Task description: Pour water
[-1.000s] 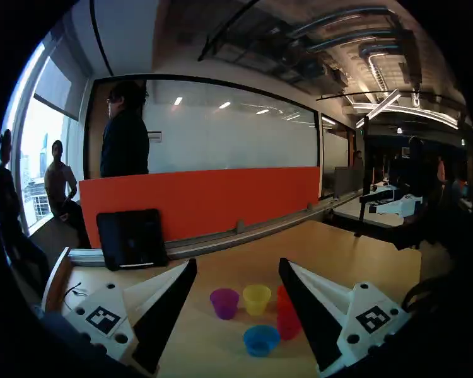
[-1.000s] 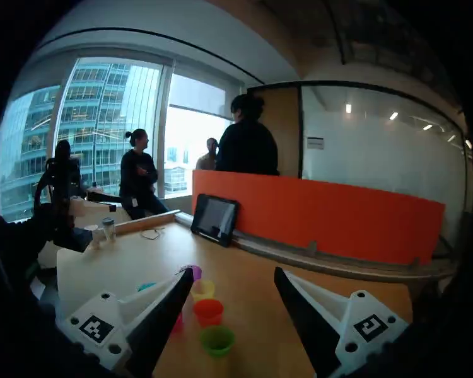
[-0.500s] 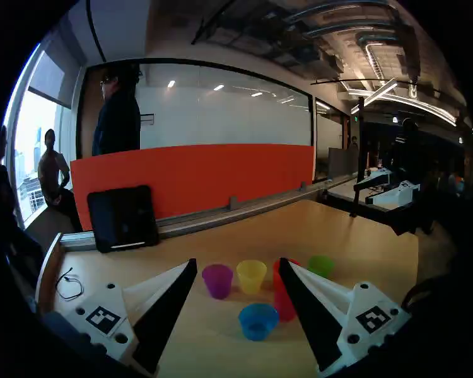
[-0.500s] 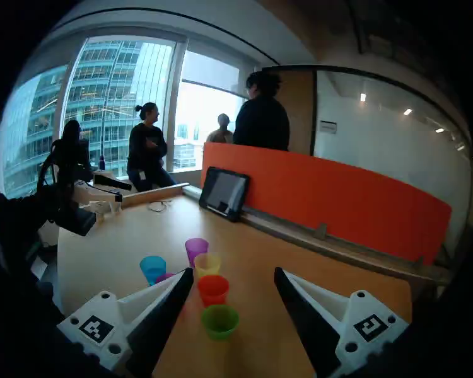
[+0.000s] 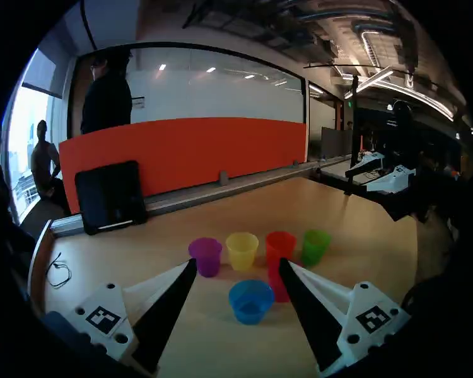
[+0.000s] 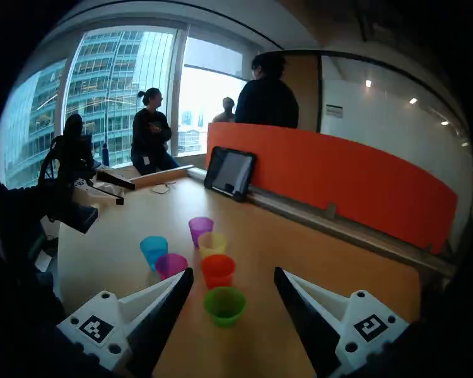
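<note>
My left gripper point(image 5: 236, 261) and right gripper point(image 6: 232, 271) both hang wide open and empty, tilted down to frame the cups point(image 5: 242, 250) for a pick. The blue cup point(image 5: 250, 301) sits low centre between my left fingers. The green cup point(image 6: 224, 306) sits low centre before my right. I cannot tell whether any holds water.

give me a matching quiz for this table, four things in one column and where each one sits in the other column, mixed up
Things:
1 green cup
2 blue cup
3 tablet
4 yellow cup

Places:
a propped against the orange partition
b nearest cup in the left gripper view
c nearest cup in the right gripper view
d between the purple cup and the red cup

Pairs: 1-c, 2-b, 3-a, 4-d
</note>
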The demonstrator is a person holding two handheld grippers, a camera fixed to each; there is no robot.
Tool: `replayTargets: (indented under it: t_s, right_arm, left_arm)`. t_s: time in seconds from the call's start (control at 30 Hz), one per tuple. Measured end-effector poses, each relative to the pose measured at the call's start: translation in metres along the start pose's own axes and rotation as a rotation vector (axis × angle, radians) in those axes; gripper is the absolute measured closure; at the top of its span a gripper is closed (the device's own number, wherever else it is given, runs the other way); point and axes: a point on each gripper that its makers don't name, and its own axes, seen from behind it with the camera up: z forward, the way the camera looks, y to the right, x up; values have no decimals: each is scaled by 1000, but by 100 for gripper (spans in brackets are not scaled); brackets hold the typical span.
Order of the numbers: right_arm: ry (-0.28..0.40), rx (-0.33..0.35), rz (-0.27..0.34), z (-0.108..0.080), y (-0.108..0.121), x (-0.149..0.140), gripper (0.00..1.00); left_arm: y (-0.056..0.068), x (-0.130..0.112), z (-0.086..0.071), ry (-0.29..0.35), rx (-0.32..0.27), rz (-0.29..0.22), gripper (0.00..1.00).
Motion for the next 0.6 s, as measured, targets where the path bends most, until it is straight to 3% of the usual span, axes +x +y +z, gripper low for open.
replayTargets:
  t_s: [0.6]
  right_arm:
    - [-94, 26, 2, 26, -6, -64, 1]
  left_arm:
    - [18, -70, 18, -119, -42, -10, 3]
